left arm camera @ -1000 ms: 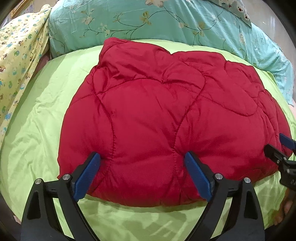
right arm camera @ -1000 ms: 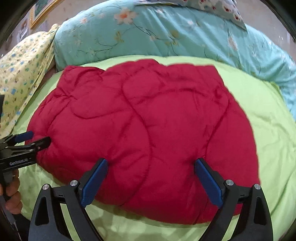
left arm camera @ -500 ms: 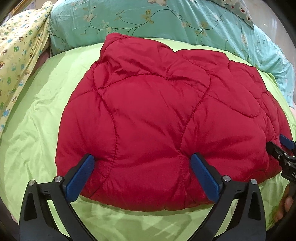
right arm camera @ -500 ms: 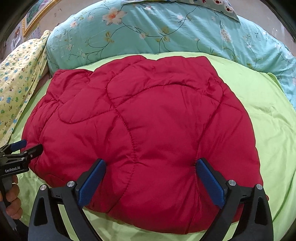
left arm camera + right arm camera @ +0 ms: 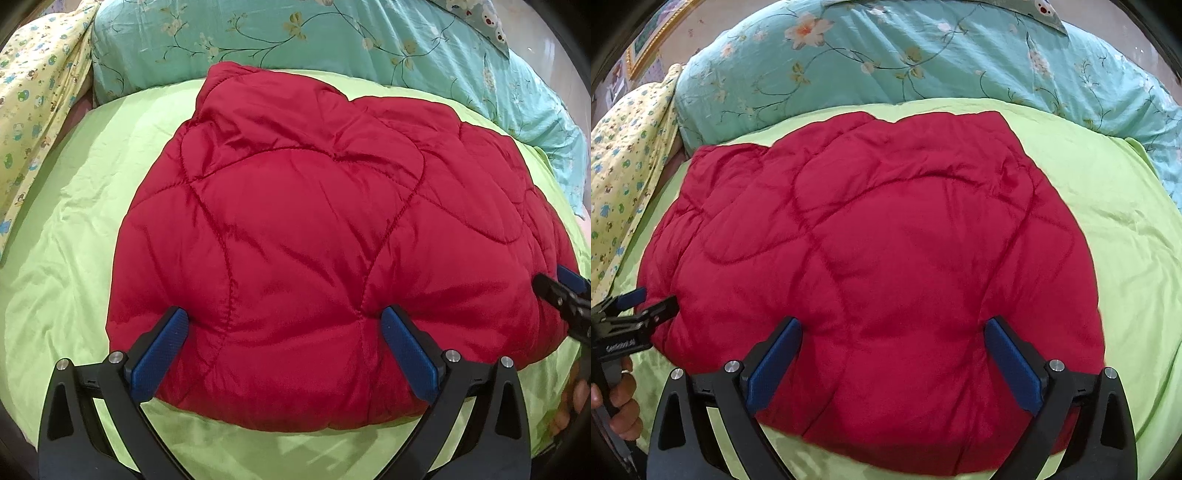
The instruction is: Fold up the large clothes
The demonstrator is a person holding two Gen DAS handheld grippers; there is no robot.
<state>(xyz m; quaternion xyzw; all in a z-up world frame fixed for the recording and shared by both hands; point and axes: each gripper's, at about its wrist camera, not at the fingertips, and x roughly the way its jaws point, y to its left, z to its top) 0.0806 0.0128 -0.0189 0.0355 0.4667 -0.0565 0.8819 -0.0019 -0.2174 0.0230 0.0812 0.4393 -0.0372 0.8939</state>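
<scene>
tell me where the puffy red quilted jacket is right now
The puffy red quilted jacket lies folded in the middle of the lime green bedsheet, below the teal floral duvet, its near edge between both open grippers.

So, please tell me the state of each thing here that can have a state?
Red quilted puffy jacket: folded into a thick bundle, lying on the green sheet.
Left gripper: open wide, jaws just opened further, fingertips against the jacket's near edge.
Right gripper: open wide, likewise.

Left gripper (image 5: 282, 341) and right gripper (image 5: 892, 349): jaws wide apart.
</scene>
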